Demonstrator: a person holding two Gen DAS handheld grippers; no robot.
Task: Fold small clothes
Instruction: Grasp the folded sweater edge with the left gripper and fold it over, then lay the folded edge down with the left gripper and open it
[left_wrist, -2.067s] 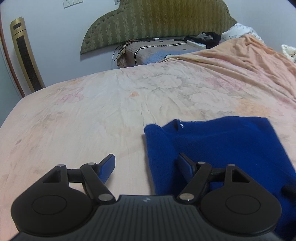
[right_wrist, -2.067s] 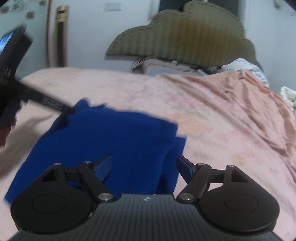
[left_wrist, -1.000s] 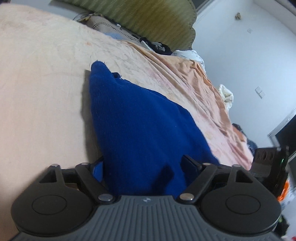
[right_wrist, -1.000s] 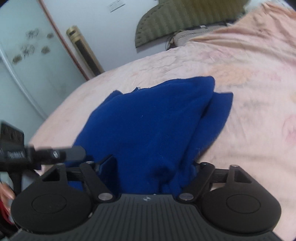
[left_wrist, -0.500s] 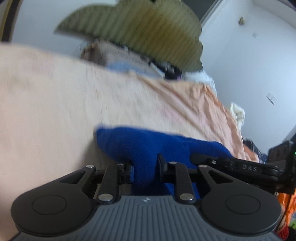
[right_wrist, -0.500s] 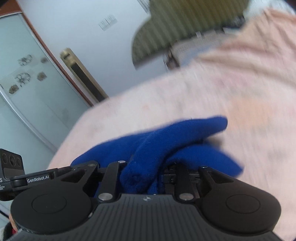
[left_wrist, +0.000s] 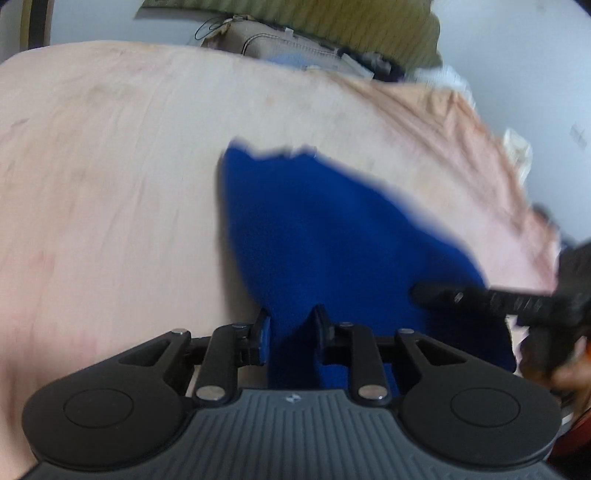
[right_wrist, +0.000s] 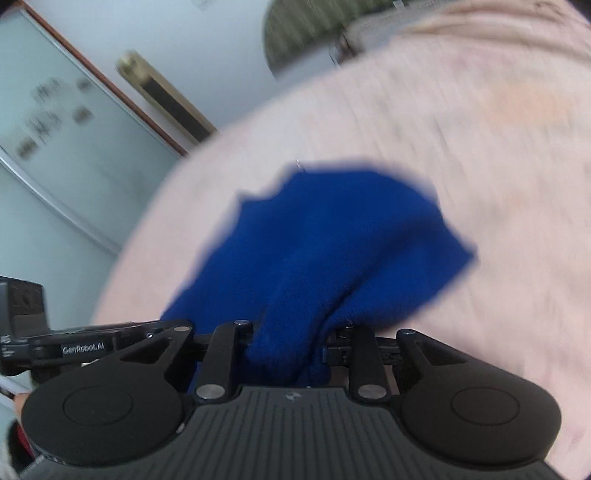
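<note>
A small blue knit garment (left_wrist: 332, 229) lies on the peach bed sheet (left_wrist: 110, 166). My left gripper (left_wrist: 291, 332) is shut on its near left edge. My right gripper (right_wrist: 288, 339) is shut on its near right edge, where the cloth bunches between the fingers; the garment (right_wrist: 332, 236) spreads away from it. The right gripper's finger (left_wrist: 480, 295) shows at the right of the left wrist view, and the left gripper (right_wrist: 88, 347) at the left of the right wrist view. Both views are motion-blurred.
An olive padded headboard (left_wrist: 332, 22) and a pillow (left_wrist: 280, 44) stand at the far end of the bed. A gold and black upright unit (right_wrist: 166, 99) stands by the wall next to a glass door (right_wrist: 55, 147).
Both grippers closed on the garment's near edge about half a second ago and still hold it. Both have moved since, and more of the garment now shows spread on the bed.
</note>
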